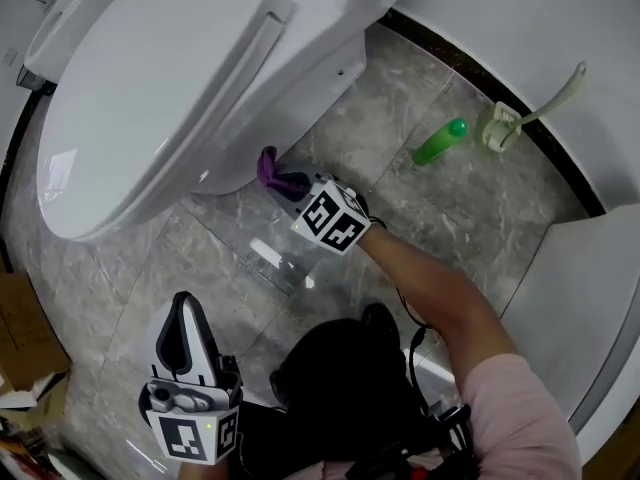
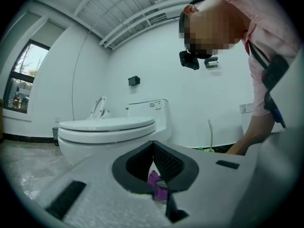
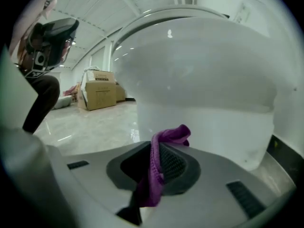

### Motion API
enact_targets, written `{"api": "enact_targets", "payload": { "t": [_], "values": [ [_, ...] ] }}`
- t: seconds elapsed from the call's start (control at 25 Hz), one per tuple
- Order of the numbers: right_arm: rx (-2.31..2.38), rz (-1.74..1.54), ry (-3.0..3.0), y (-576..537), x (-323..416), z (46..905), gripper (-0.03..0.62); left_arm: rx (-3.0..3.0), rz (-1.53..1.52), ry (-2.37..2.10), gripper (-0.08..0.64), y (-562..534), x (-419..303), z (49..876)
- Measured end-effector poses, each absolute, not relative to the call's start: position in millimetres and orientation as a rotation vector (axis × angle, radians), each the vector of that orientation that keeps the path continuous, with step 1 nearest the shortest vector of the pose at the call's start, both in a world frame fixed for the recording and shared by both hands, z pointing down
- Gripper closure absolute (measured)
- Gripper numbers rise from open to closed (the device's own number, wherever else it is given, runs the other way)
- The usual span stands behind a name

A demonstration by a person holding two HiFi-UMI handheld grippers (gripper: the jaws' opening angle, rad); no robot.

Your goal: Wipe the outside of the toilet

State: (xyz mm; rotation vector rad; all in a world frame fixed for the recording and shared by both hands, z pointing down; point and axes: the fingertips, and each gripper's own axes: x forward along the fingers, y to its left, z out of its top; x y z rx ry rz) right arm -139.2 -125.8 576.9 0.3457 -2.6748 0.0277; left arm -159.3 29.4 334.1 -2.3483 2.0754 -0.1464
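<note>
The white toilet [image 1: 170, 78] with its lid down fills the upper left of the head view. My right gripper [image 1: 287, 188] is shut on a purple cloth [image 1: 270, 171], and the cloth presses against the toilet's lower side near the floor. In the right gripper view the cloth [image 3: 168, 137] hangs from the closed jaws of the gripper [image 3: 159, 148], right in front of the toilet's bowl [image 3: 204, 80]. My left gripper [image 1: 184, 308] hovers low at the lower left, apart from the toilet, jaws meeting at the tips [image 2: 152, 148] with nothing held. A bit of purple [image 2: 156, 182] shows through the gap below them.
A green bottle [image 1: 440, 141] lies on the marble floor beside a toilet brush in its holder [image 1: 503, 126], near the dark skirting. A white fixture [image 1: 590, 298] stands at the right. Cardboard boxes [image 1: 25, 368] sit at the left edge. My knee [image 1: 340, 378] is below.
</note>
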Motion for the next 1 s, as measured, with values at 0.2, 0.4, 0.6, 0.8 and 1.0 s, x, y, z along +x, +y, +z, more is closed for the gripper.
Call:
{"api": "enact_targets", "payload": {
  "t": [0.2, 0.4, 0.6, 0.8, 1.0],
  "values": [
    [0.572, 0.040, -2.621, -186, -78, 582, 0.535, -2.373, -0.173, 2.057, 0.552, 14, -144, 337],
    [0.794, 0.108, -2.589, -248, -37, 586, 0.534, -2.385, -0.225, 2.059, 0.552, -2, -133, 345],
    [0.974, 0.160, -2.496, -305, -7, 605, 0.534, -2.382, -0.264, 2.071, 0.552, -13, -127, 351],
    [1.022, 0.210, -2.419, -341, -11, 637, 0.534, -2.347, -0.315, 2.122, 0.552, -16, -140, 355],
    [0.992, 0.214, -2.396, -356, -31, 661, 0.534, -2.302, -0.370, 2.189, 0.552, -11, -159, 364]
  ]
}}
